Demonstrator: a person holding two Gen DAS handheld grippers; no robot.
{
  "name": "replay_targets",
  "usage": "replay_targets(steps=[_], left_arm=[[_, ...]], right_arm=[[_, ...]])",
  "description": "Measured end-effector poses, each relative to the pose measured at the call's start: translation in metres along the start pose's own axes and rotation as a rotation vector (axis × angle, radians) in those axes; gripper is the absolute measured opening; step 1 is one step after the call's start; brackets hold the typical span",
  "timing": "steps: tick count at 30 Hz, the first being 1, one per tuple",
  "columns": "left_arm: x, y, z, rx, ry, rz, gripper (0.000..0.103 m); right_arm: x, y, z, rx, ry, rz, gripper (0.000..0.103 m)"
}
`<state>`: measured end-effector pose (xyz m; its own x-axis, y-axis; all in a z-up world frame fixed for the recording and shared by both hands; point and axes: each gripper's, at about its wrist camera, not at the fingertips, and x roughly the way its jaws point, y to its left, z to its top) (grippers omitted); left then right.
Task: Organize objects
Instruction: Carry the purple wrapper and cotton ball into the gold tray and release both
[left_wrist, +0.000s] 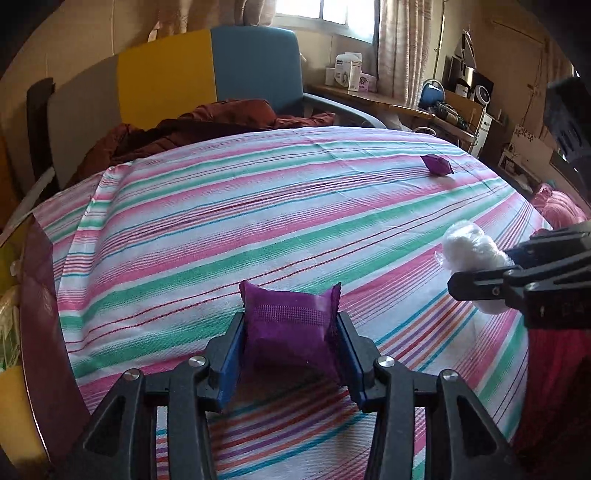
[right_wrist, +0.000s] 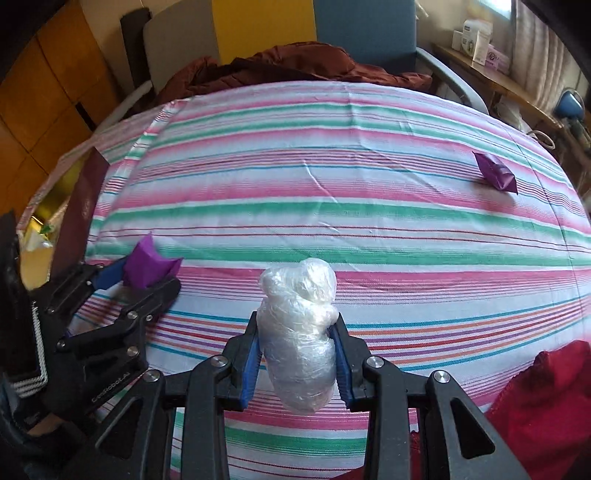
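Two claws, both loaded: left claw (left_wrist: 291, 332) clamps square purple foil packet (left_wrist: 291, 317); right claw (right_wrist: 297, 350) clamps white plastic-wrapped bundle (right_wrist: 299, 332). Second purple packet (right_wrist: 495, 171) lies well apart on striped cloth-covered surface (right_wrist: 332, 177).

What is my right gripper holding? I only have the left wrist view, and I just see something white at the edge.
Observer: A bundle of clear plastic wrap, rolled into a lump, clamped upright between the right gripper pads.
Operator: Does it stick out past the gripper?
Observer: Yes, its top bulges well above the fingertips, and its bottom end hangs below them.
Operator: Anything near my right side I can't see?
Observer: A red cloth lies at the lower right, on the striped sheet.
Operator: And my left gripper from there?
Observer: The left gripper is at the far left, shut on the purple packet; a second purple packet lies loose far right.
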<state>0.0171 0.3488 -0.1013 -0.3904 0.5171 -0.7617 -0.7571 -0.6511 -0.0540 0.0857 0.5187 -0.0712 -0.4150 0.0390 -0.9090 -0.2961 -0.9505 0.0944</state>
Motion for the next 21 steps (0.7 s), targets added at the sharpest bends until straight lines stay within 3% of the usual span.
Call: replay_targets(steps=[11,21], left_arm=[[-0.001,0.001,-0.002,-0.016,-0.004,-0.009,0.049],[-0.017,0.002,0.001,-0.018,0.001,0.034,0.045]], right_arm=[[0.005,-0.002,0.0,0.003,0.013,-0.031,0.036],[0.006,0.0,0.0,-0.019,0.014,-0.048,0.036]])
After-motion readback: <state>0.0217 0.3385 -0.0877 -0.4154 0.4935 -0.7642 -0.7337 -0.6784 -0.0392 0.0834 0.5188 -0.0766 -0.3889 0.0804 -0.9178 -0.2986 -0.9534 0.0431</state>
